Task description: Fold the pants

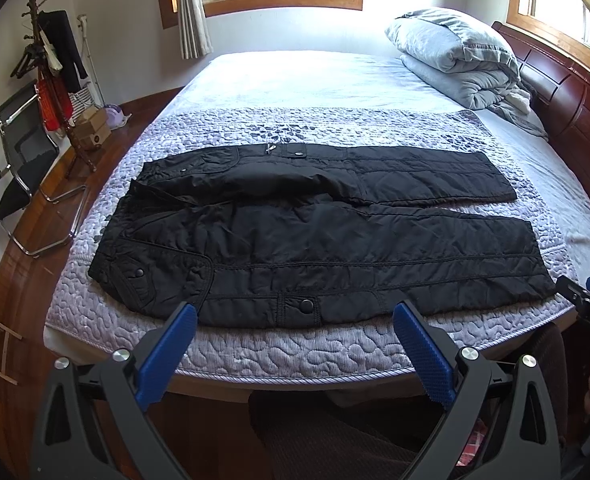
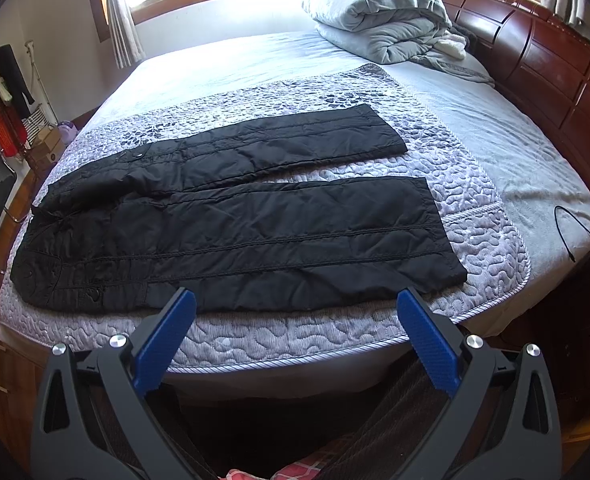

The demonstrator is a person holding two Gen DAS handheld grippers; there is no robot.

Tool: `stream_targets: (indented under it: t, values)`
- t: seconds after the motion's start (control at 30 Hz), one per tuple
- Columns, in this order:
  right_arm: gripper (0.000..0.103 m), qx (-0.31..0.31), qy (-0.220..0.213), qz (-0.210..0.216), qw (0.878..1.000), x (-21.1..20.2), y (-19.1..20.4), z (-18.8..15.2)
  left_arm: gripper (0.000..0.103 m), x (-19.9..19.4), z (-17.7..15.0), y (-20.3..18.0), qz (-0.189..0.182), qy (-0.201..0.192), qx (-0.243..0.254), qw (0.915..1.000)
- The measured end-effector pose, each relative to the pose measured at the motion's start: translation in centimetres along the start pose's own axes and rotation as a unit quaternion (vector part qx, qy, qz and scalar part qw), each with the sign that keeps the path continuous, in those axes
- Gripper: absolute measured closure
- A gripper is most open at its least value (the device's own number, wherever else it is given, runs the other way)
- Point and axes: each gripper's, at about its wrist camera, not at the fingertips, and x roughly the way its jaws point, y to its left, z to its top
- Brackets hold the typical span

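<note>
Black quilted pants (image 1: pixel 303 236) lie flat on a lilac quilted mat (image 1: pixel 255 344) on the bed, waist at the left, both legs stretched to the right and slightly apart. They also show in the right wrist view (image 2: pixel 235 220). My left gripper (image 1: pixel 295 312) is open and empty, held at the near bed edge in front of the near leg's thigh. My right gripper (image 2: pixel 295 300) is open and empty, held at the near bed edge in front of the near leg's lower part. Its body shows at the right edge of the left wrist view (image 1: pixel 587 300).
A folded grey duvet (image 1: pixel 459 56) lies at the head of the bed by the dark wooden headboard (image 2: pixel 535 52). A coat rack (image 1: pixel 51 80) and a folding chair (image 1: pixel 19 168) stand on the wooden floor at left. A black cable (image 2: pixel 571 228) lies at the bed's right edge.
</note>
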Motion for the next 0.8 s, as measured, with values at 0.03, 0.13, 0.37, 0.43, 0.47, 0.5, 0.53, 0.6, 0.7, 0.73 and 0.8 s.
stream_targets:
  t: [0.03, 0.13, 0.37, 0.43, 0.47, 0.5, 0.53, 0.6, 0.7, 0.73, 0.8]
  values:
    - [0.002, 0.000, 0.000, 0.001, 1.000, 0.02, -0.06, -0.02, 0.004, -0.02, -0.02, 0.02, 0.000, 0.000, 0.000, 1.0000]
    - [0.002, -0.001, 0.000, 0.001, 1.000, 0.13, -0.15, -0.09, 0.004, -0.05, -0.03, -0.02, 0.001, -0.001, -0.001, 1.0000]
    - [0.002, 0.000, 0.001, 0.000, 1.000, -0.17, 0.12, -0.08, 0.004, -0.06, 0.01, 0.00, 0.001, -0.001, 0.000, 1.0000]
    - [0.002, 0.000, 0.001, 0.000, 1.000, -0.12, 0.09, -0.05, 0.004, -0.06, 0.03, 0.02, 0.001, -0.001, 0.000, 1.0000]
    - [0.002, 0.000, 0.000, 0.000, 1.000, -0.12, 0.09, -0.06, 0.004, -0.06, 0.02, 0.03, 0.001, -0.001, 0.000, 1.0000]
    - [0.002, 0.000, 0.000, 0.000, 1.000, -0.11, 0.09, -0.06, 0.004, -0.06, 0.01, 0.02, 0.000, -0.001, 0.000, 1.0000]
    - [0.002, 0.000, 0.000, 0.000, 1.000, -0.07, 0.10, -0.10, 0.004, -0.06, 0.02, 0.05, 0.000, -0.002, 0.000, 1.0000]
    - [0.002, 0.000, 0.001, 0.000, 1.000, -0.07, 0.11, -0.15, 0.004, -0.04, 0.05, 0.01, 0.002, -0.001, 0.000, 1.0000]
    - [0.002, 0.001, 0.002, 0.000, 1.000, 0.00, 0.12, -0.15, 0.004, -0.04, 0.08, 0.03, 0.001, -0.001, -0.001, 1.0000]
    - [0.002, 0.001, 0.002, 0.000, 1.000, 0.00, 0.13, -0.15, 0.004, -0.04, 0.08, 0.03, 0.002, -0.001, 0.000, 1.0000]
    - [0.002, -0.001, 0.002, 0.002, 1.000, -0.01, 0.10, -0.14, 0.004, -0.04, 0.08, 0.03, 0.003, -0.001, -0.001, 1.0000]
